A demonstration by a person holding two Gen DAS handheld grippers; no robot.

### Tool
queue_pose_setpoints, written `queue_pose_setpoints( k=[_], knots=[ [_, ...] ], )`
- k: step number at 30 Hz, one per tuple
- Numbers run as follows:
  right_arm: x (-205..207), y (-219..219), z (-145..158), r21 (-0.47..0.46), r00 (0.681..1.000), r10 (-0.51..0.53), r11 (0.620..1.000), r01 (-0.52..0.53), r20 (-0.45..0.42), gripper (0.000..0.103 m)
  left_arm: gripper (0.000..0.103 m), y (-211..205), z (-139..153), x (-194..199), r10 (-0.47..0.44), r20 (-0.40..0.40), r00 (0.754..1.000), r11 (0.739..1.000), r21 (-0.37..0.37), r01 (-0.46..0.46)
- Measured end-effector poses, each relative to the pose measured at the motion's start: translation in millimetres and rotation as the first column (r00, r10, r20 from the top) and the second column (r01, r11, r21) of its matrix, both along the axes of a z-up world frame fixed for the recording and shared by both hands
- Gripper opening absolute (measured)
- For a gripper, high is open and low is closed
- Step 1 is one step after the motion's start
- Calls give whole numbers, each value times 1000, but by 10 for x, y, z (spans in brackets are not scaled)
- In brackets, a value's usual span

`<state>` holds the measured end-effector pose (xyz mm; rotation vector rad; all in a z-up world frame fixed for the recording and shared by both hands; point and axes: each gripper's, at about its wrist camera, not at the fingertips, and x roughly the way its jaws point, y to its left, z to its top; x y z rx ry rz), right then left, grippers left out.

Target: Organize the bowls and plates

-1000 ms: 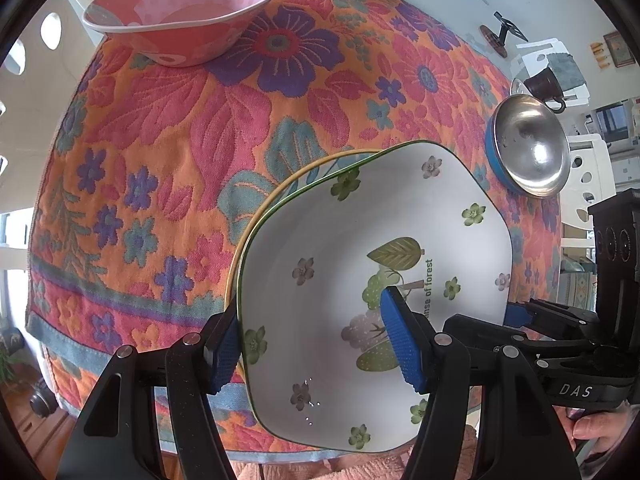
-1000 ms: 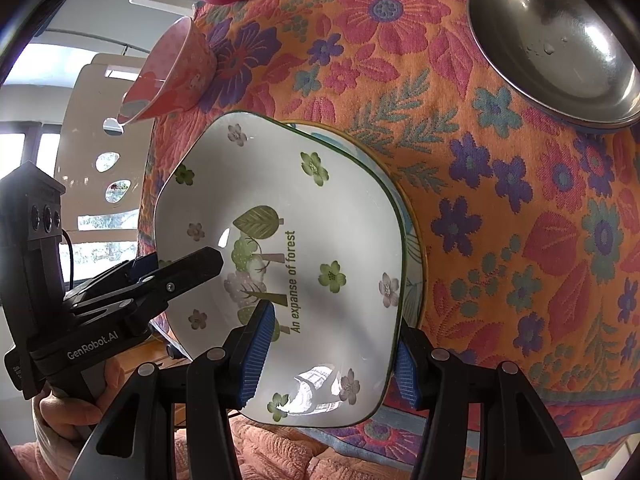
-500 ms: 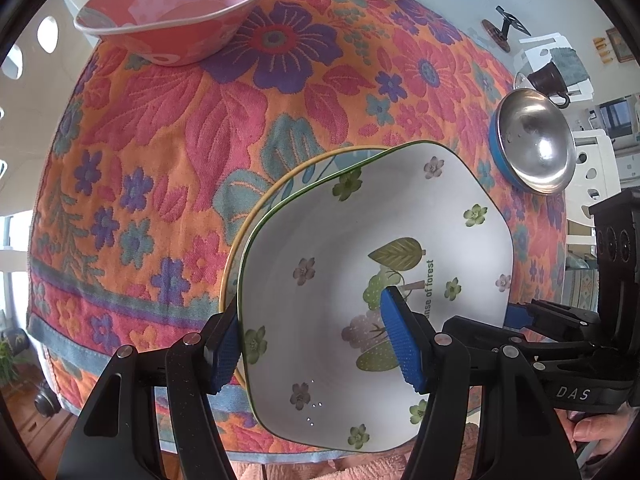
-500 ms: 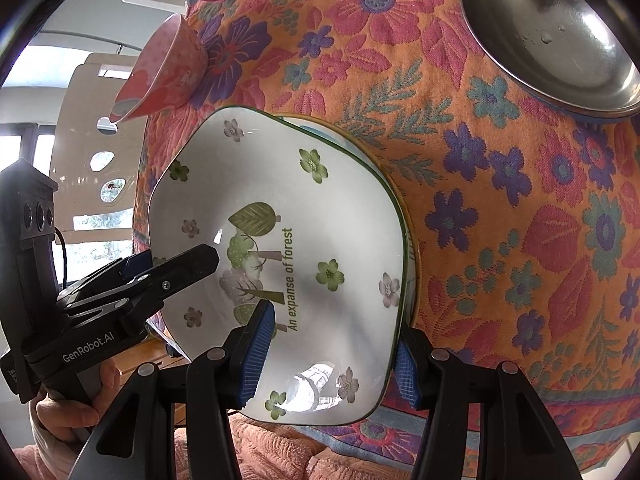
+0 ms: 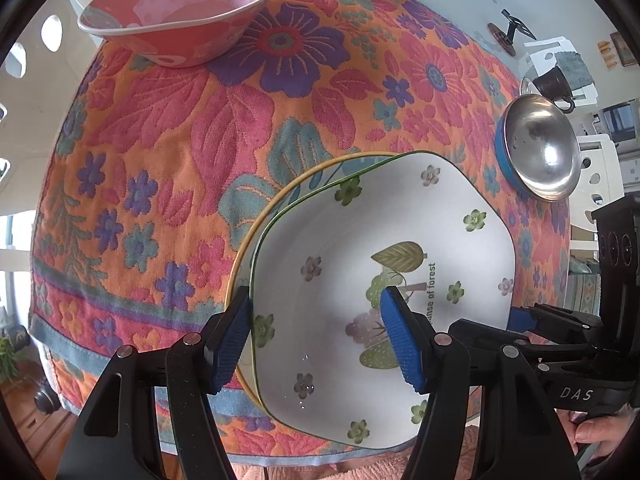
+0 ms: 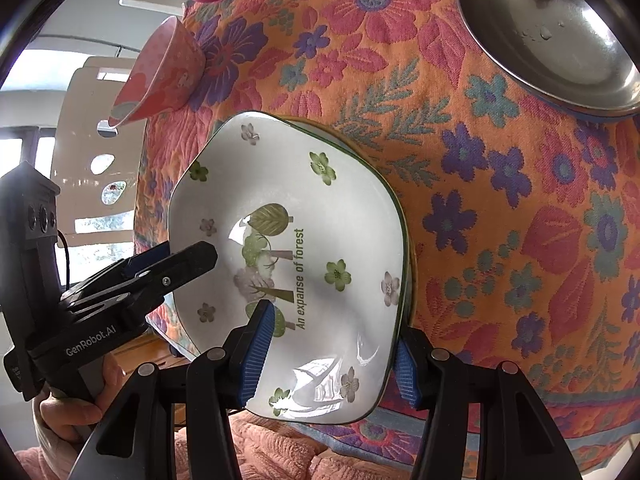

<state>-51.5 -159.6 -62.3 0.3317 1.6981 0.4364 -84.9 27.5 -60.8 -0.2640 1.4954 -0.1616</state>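
Got both my left gripper [image 5: 320, 336] and right gripper [image 6: 330, 354] pinching opposite rims of the white flowered bowl [image 5: 384, 280], sitting on a yellow-rimmed plate [image 5: 280, 196], well apart from the pink bowl [image 5: 188, 12].

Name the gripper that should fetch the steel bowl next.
Right. The steel bowl sits close ahead of the right gripper, but far across the cloth from the left gripper. Both clamp the white plate.

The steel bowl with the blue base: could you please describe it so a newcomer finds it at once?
On the floral orange tablecloth, look past the white flowered plate to the far right edge. The shiny steel bowl with the blue base sits there alone, the only metal dish.
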Motion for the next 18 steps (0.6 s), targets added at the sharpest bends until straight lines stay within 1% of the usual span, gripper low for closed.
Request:
queue_pose_setpoints(
  k=[18],
  knots=[
    [20, 40, -48, -6, 1000, 23, 1000, -24, -17, 54, 61, 21, 47, 22, 4, -14, 1000, 1000, 13, -3]
  ],
)
